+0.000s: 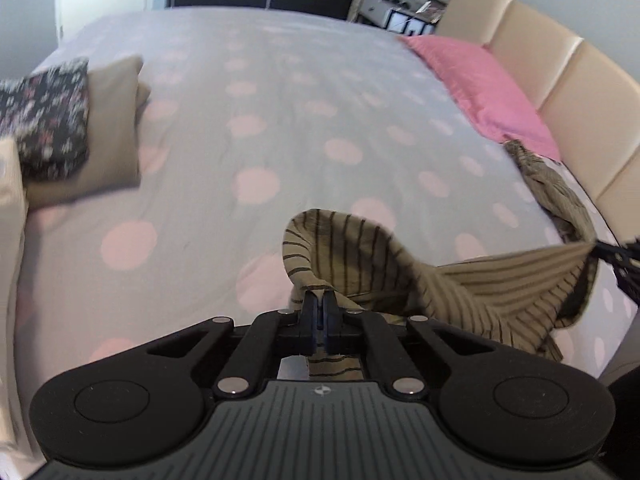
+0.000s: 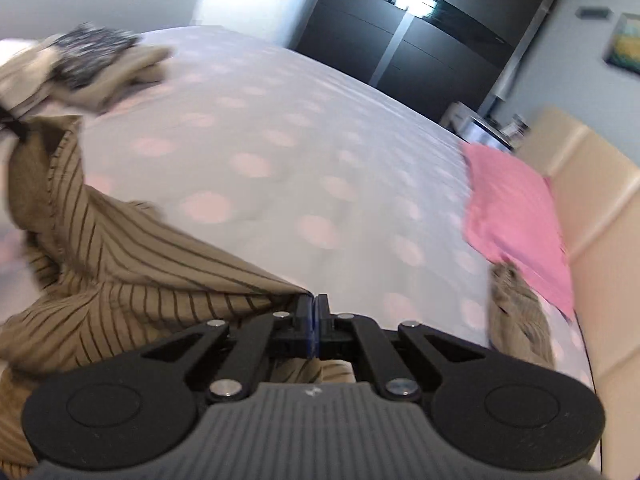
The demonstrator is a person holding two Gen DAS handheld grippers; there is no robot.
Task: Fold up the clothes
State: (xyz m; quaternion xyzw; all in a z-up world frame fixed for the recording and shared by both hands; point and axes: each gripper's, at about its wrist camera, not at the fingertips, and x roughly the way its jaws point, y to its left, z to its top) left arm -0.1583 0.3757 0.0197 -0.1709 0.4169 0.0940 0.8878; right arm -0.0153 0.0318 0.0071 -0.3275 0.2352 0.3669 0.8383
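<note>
A tan garment with thin dark stripes (image 1: 472, 280) hangs stretched between my two grippers above the bed. My left gripper (image 1: 320, 300) is shut on one edge of it, and a loose fold curls up just past the fingertips. In the left wrist view the cloth runs right to my right gripper (image 1: 616, 254), seen at the frame edge. In the right wrist view my right gripper (image 2: 313, 302) is shut on another edge of the striped garment (image 2: 132, 264), which sweeps left and up to the left gripper (image 2: 10, 122).
The bed (image 1: 280, 120) has a grey cover with pink dots. Folded clothes, beige with a dark floral piece (image 1: 48, 120) on top, lie at the left. A pink pillow (image 1: 480, 84) lies by the cream headboard (image 1: 568, 80). Another crumpled brownish cloth (image 2: 520, 316) lies near the pillow.
</note>
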